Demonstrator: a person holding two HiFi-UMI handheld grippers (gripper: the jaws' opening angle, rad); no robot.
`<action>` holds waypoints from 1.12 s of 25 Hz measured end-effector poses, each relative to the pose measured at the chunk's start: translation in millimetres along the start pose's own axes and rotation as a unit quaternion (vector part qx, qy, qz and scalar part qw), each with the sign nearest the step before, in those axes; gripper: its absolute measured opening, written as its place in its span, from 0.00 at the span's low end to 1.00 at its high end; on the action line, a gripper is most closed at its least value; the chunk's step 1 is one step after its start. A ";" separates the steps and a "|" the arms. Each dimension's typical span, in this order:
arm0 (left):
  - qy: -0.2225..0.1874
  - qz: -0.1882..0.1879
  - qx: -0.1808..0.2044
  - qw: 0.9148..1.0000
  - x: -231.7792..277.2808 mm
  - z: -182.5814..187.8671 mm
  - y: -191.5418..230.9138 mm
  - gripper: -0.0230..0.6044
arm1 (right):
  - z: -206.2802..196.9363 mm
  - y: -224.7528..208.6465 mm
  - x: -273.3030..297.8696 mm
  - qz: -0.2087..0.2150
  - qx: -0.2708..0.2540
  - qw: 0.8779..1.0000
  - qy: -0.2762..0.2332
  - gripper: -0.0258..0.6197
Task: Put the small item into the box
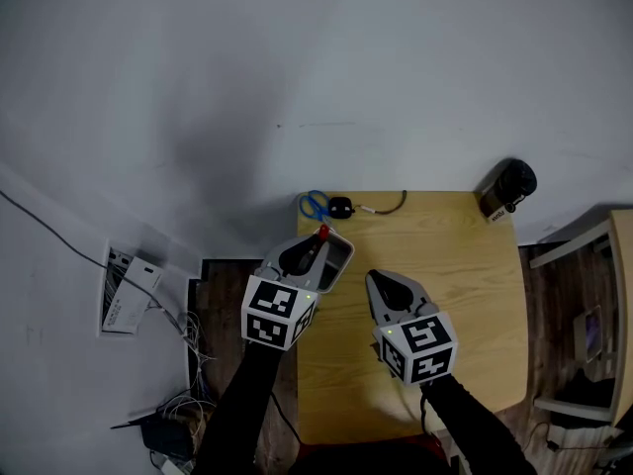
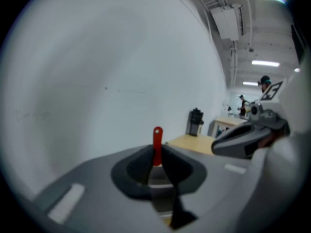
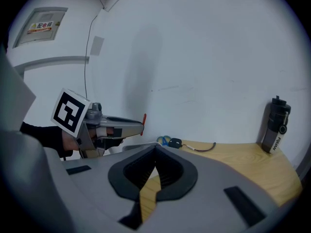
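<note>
A person is holding a gripper in each hand over a small wooden table (image 1: pixel 465 295) that is standing against a pale wall. The left gripper (image 1: pixel 318 241) is clamping its jaws on a small red piece (image 1: pixel 323 232), a thin strip with a hole near its top end, which is sticking up out of the jaw tips. In the head view, this piece is hanging over the far end of a shallow grey box (image 1: pixel 342 261), which is sitting at the table's left edge near the far left corner. The right gripper (image 1: pixel 374 279) is hovering over the middle of the table with its jaws pressed together and nothing between them. Blue scissors (image 1: pixel 315 204) and a black fob (image 1: pixel 340 206) with a cord are lying along the far edge, and a black bottle (image 1: pixel 508 187) is standing at the far right corner.
</note>
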State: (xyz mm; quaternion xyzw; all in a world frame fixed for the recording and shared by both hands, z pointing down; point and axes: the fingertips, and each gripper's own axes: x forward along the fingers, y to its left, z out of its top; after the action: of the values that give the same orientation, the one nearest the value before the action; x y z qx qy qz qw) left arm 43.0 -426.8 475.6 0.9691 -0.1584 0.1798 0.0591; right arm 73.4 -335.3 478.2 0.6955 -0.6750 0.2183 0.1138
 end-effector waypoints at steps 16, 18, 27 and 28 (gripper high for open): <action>0.066 -0.017 0.043 0.997 21.4 -19.4 -4.8 0.12 | -13.8 -8.5 12.0 -0.003 0.005 1.000 0.018 0.05; 0.067 -0.018 0.045 0.997 21.3 -19.8 -5.1 0.12 | -14.9 -7.8 12.2 -0.003 0.005 1.000 0.020 0.05; 0.063 -0.019 0.045 0.997 20.7 -19.4 -5.2 0.13 | -18.0 -5.0 13.5 0.000 0.004 1.000 0.025 0.05; 0.064 -0.019 0.046 0.997 20.8 -19.6 -5.3 0.13 | -18.4 -4.9 13.8 0.000 0.004 1.000 0.025 0.05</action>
State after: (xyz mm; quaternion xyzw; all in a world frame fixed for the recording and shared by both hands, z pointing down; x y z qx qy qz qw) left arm 56.7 -424.4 501.1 0.9601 -0.1274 0.2475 0.0278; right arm 75.4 -338.9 501.4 0.6903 -0.6709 0.2384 0.1284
